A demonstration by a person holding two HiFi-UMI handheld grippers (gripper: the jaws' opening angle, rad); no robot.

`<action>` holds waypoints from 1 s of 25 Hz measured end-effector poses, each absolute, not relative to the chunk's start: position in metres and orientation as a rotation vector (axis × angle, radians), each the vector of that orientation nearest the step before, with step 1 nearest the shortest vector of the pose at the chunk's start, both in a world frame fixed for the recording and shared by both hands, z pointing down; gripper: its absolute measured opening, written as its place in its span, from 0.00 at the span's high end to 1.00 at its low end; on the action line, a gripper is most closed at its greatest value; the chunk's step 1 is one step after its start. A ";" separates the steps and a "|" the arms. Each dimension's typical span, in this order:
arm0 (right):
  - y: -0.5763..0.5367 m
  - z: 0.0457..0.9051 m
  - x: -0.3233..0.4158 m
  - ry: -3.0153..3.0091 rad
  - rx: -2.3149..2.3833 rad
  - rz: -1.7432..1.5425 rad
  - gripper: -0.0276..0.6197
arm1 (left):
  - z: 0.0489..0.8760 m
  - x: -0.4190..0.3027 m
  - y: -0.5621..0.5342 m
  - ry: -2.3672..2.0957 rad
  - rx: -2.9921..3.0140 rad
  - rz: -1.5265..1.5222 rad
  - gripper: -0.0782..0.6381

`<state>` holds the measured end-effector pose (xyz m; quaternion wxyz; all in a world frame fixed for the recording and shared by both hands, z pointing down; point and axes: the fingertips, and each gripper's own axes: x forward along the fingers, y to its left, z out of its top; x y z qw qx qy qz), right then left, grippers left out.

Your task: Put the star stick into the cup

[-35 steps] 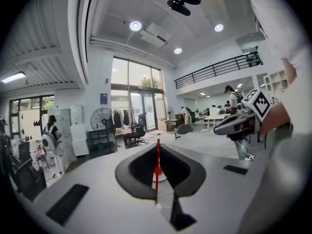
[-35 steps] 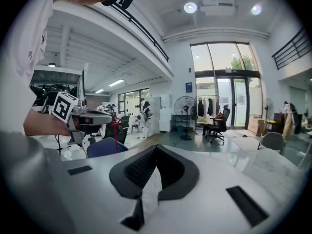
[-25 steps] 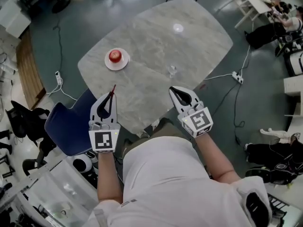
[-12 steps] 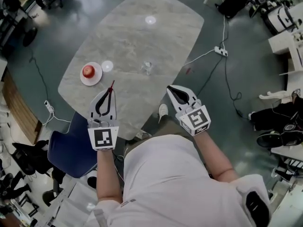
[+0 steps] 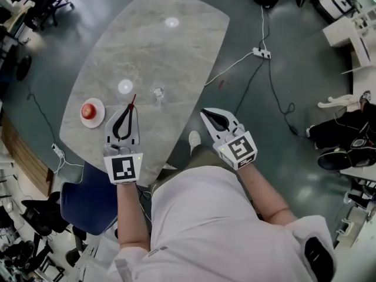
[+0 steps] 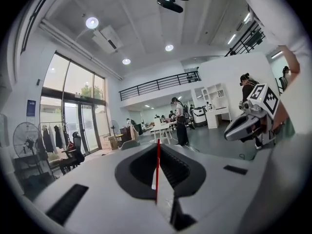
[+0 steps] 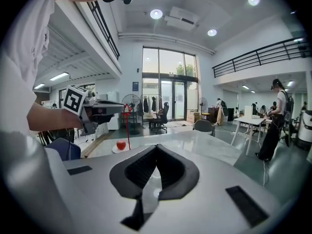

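Closing in on the cup (image 5: 157, 92), the left gripper (image 5: 130, 108) is holding the star stick (image 5: 133, 101) upright in shut jaws, near its left side over the counter (image 5: 164, 46). Right gripper (image 5: 207, 114) is hanging closed, empty. Insertion is yet to come.

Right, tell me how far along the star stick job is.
Done: the left gripper is shut on the stick, holding it upright over the table. In hand: the stick is near the cup but not in it. Left: lower it into the cup and release. The right gripper is shut, empty.
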<state>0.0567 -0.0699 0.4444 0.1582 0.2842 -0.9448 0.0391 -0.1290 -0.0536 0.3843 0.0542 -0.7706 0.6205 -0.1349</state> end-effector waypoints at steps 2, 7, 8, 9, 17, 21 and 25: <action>-0.079 0.449 0.068 -2.699 0.825 0.137 0.94 | 0.381 -0.119 -0.070 1.872 -2.358 -0.401 0.87; -0.105 0.451 0.092 -2.694 0.872 0.158 0.94 | 0.378 -0.099 -0.107 1.846 -2.406 -0.357 0.87; -0.110 0.452 0.097 -2.691 0.882 0.163 0.94 | 0.380 -0.096 -0.115 1.849 -2.416 -0.350 0.87; -0.115 0.452 0.102 -2.684 0.893 0.171 0.94 | 0.382 -0.093 -0.122 1.853 -2.426 -0.349 0.87; -0.138 0.464 0.131 -2.634 0.942 0.203 0.94 | 0.412 -0.077 -0.157 1.843 -2.487 -0.377 0.87; -0.142 0.472 0.139 -2.602 0.950 0.221 0.94 | 0.435 -0.074 -0.165 1.855 -2.514 -0.401 0.87; -0.145 0.477 0.146 -2.583 0.958 0.234 0.94 | 0.459 -0.069 -0.169 1.850 -2.537 -0.452 0.87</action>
